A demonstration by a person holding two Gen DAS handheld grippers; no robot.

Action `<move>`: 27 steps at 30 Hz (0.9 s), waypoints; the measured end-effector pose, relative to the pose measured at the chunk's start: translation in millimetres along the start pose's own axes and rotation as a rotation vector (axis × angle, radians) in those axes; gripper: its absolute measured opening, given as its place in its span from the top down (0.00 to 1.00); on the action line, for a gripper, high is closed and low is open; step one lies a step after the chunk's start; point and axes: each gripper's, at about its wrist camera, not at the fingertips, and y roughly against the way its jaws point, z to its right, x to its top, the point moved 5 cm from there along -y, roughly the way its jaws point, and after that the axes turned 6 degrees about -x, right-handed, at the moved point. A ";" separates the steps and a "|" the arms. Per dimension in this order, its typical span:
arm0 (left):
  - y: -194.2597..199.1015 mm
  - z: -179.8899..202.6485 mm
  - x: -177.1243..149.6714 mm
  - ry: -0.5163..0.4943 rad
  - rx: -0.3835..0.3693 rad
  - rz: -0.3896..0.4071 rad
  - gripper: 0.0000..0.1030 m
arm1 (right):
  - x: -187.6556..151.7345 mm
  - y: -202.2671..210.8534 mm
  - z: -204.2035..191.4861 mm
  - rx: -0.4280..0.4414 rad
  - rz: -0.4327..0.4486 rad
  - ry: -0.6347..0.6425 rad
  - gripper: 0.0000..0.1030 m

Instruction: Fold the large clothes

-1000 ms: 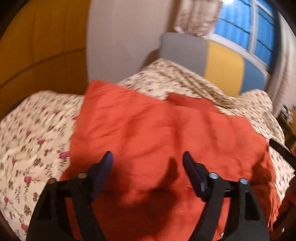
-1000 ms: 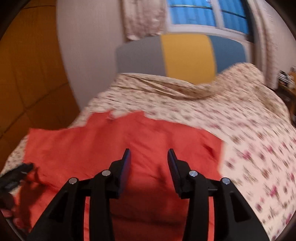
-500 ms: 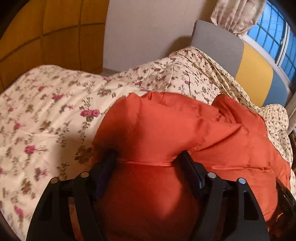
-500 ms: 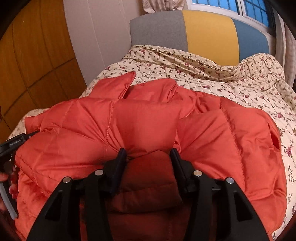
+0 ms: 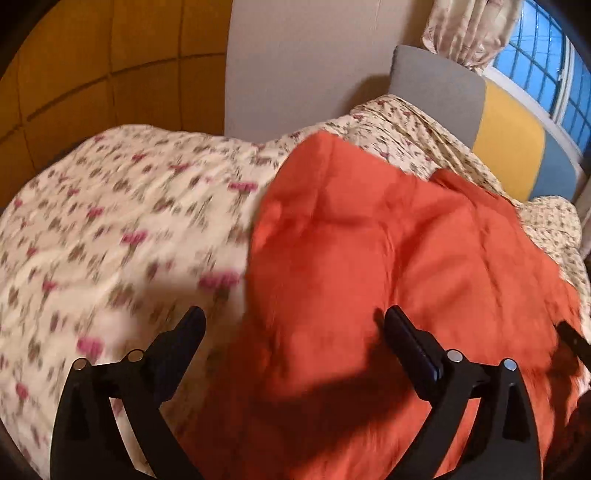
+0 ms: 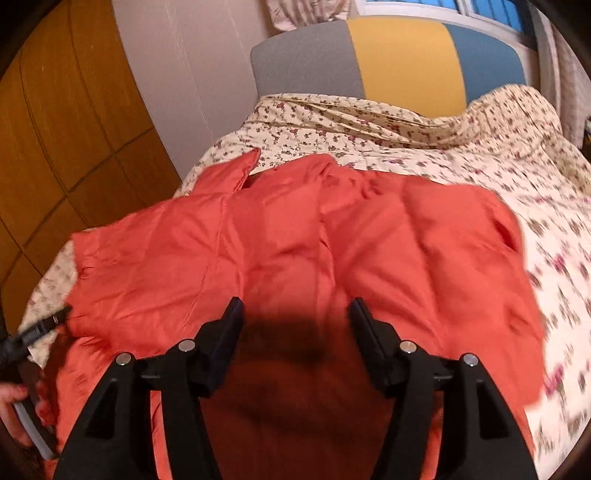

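Note:
A large orange-red quilted jacket (image 5: 388, 258) lies spread on the floral bed cover (image 5: 110, 229); it also shows in the right wrist view (image 6: 295, 240). My left gripper (image 5: 293, 328) is open and empty, just above the jacket's left edge, with one finger over the bed cover. My right gripper (image 6: 295, 314) is open and empty above the jacket's near middle. The left gripper's tip (image 6: 44, 325) shows at the jacket's left edge in the right wrist view.
The bed cover (image 6: 480, 155) reaches back to a grey, yellow and blue headboard (image 6: 388, 59). Orange wood wall panels (image 5: 92, 74) stand on the left. A curtain (image 5: 469, 26) and a window (image 5: 546, 55) are behind the headboard.
Half a second ago both grippers were pushed into the bunched jacket. Now both are open and drawn back above it, and the jacket lies flatter on the bed.

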 end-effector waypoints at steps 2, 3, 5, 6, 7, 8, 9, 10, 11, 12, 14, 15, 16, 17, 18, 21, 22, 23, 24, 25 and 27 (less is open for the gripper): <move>14.0 -3.1 -9.9 0.004 0.000 -0.014 0.06 | -7.9 24.1 10.4 0.024 -0.015 -0.045 0.42; 23.8 -5.1 -19.1 -0.002 -0.002 -0.019 0.06 | -12.6 34.6 14.6 0.035 -0.030 -0.064 0.42; 35.0 -5.0 -35.8 -0.042 0.001 -0.044 0.06 | -24.3 56.2 27.3 0.058 -0.067 -0.104 0.42; 38.8 -4.5 -42.8 -0.061 0.001 -0.056 0.06 | -31.5 68.2 34.6 0.068 -0.086 -0.120 0.42; 45.8 -5.5 -55.3 -0.094 0.005 -0.081 0.06 | -38.1 79.8 40.6 0.069 -0.096 -0.127 0.42; 50.2 -6.4 -62.8 -0.107 0.008 -0.092 0.06 | -46.1 91.3 48.0 0.062 -0.103 -0.129 0.42; 55.1 -8.7 -70.3 -0.119 0.011 -0.101 0.06 | -56.3 104.6 56.0 0.041 -0.111 -0.131 0.41; 61.5 -12.0 -80.0 -0.128 0.020 -0.113 0.06 | -66.9 116.6 64.6 0.015 -0.122 -0.133 0.40; 66.0 -15.7 -87.9 -0.131 0.035 -0.125 0.06 | -76.6 126.7 72.1 -0.006 -0.132 -0.135 0.39; 72.3 -22.1 -97.2 -0.127 0.058 -0.141 0.06 | -85.3 135.8 78.7 -0.026 -0.138 -0.138 0.39; 82.7 -32.2 -109.6 -0.108 0.058 -0.147 0.06 | -105.8 156.3 96.9 -0.072 -0.147 -0.152 0.37; 89.3 -37.5 -115.1 -0.090 0.052 -0.140 0.06 | -116.0 166.1 105.0 -0.082 -0.151 -0.165 0.36; 95.4 -41.3 -121.0 -0.074 0.043 -0.134 0.06 | -124.9 173.5 112.4 -0.084 -0.156 -0.183 0.36; 99.8 -44.6 -125.6 -0.060 0.032 -0.132 0.06 | -135.6 181.2 120.0 -0.081 -0.166 -0.206 0.36; 104.2 -48.5 -131.1 -0.042 0.023 -0.136 0.06 | -143.8 186.6 124.9 -0.073 -0.173 -0.221 0.36; 114.1 -52.9 -147.9 -0.005 -0.024 -0.166 0.06 | -174.7 202.0 140.3 -0.034 -0.207 -0.271 0.35; 116.8 -51.6 -152.2 -0.003 -0.034 -0.173 0.06 | -182.3 203.7 141.4 -0.012 -0.217 -0.287 0.35; 120.3 -52.2 -156.2 -0.003 -0.041 -0.170 0.08 | -190.6 205.2 142.8 0.006 -0.230 -0.302 0.35; 124.9 -51.4 -159.3 -0.002 -0.054 -0.158 0.11 | -196.9 206.7 143.2 0.020 -0.234 -0.310 0.35; 127.5 -48.9 -161.0 -0.001 -0.068 -0.151 0.18 | -202.2 208.6 141.5 0.038 -0.231 -0.311 0.35; 131.4 -44.5 -165.7 -0.001 -0.085 -0.148 0.25 | -206.1 210.6 131.9 0.054 -0.221 -0.278 0.36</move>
